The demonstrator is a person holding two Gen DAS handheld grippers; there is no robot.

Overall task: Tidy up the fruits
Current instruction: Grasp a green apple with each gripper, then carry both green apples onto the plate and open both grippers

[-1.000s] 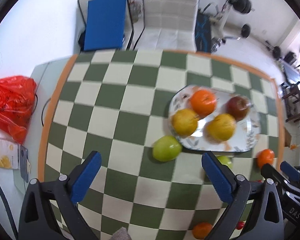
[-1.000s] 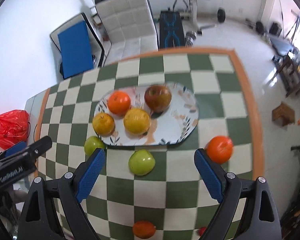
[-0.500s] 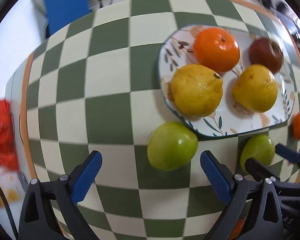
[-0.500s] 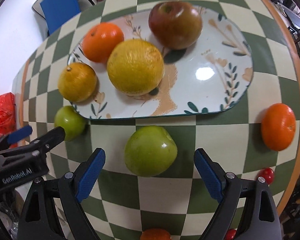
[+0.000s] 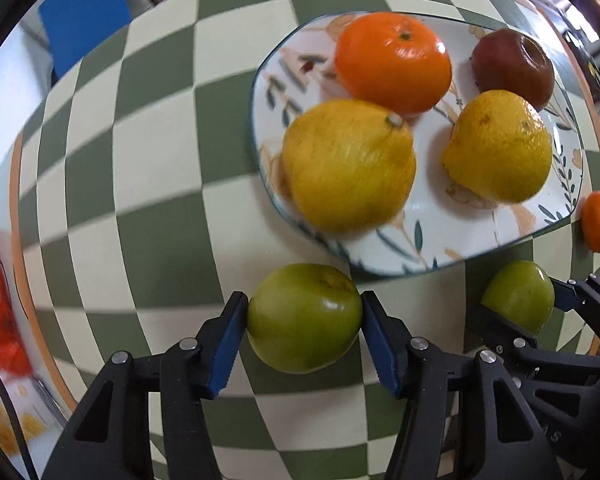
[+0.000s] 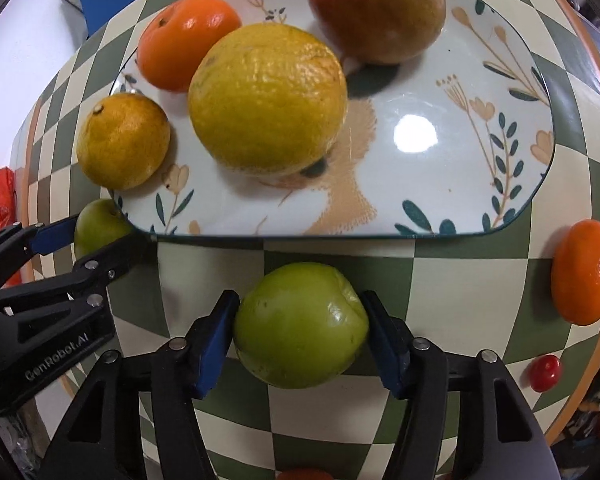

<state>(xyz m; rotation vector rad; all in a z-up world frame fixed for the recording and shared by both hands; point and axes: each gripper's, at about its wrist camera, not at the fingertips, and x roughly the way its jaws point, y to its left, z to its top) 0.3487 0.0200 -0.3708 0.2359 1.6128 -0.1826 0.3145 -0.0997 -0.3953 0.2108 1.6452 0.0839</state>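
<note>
The green-and-cream checked tabletop (image 6: 460, 280) carries everything, and the oval white ceramic plate with a painted leaf border (image 6: 480, 152) lies straight ahead of both tools, its long axis running across their line of reach. On it sit a dark red apple (image 6: 376, 8), a large yellow citrus (image 6: 268, 100), a smaller yellow citrus (image 6: 122, 142) and an orange mandarin (image 6: 186, 40); bare plate remains ahead and to the right of the right tool (image 6: 300, 324). That tool pinches a round green apple (image 6: 300, 324) between its blue pads, just short of the near rim. The left tool (image 5: 304, 318) likewise pinches a second round green apple (image 5: 304, 318), also just before the rim. Judging by position, each apple needs only a short forward carry over the rim.
</note>
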